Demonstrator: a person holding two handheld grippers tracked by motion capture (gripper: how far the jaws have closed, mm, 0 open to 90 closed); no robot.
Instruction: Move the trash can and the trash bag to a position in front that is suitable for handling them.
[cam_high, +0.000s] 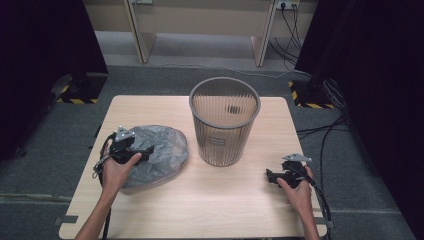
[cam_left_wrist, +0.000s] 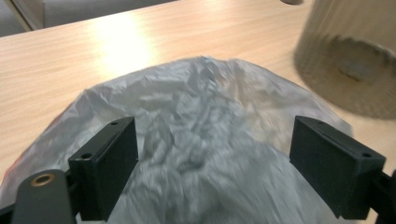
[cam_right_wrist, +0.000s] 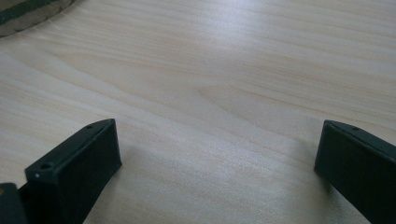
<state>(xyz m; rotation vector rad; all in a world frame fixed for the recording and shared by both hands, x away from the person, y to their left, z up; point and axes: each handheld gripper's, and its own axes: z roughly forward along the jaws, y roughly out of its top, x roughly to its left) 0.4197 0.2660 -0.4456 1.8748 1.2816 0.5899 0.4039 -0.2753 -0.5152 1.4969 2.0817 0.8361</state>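
Observation:
A crumpled grey plastic bag (cam_high: 160, 150) lies on the left half of the wooden table (cam_high: 200, 205). My left gripper (cam_high: 145, 151) hovers over the bag's left side, jaws wide open with the bag (cam_left_wrist: 210, 130) between and below them. A grey ribbed wastebasket (cam_high: 223, 122) stands upright at the table's middle; its wall (cam_left_wrist: 355, 70) is at the upper right of the left gripper view. My right gripper (cam_high: 270, 176) rests low over bare wood near the right front edge, open, with nothing between its jaws (cam_right_wrist: 215, 163).
The basket's base edge (cam_right_wrist: 28, 14) is at the top left of the right gripper view. Beyond the table are grey carpet, a wooden desk frame (cam_high: 200, 25), black stands with striped feet (cam_high: 75, 92) and cables (cam_high: 320, 130) on the right floor.

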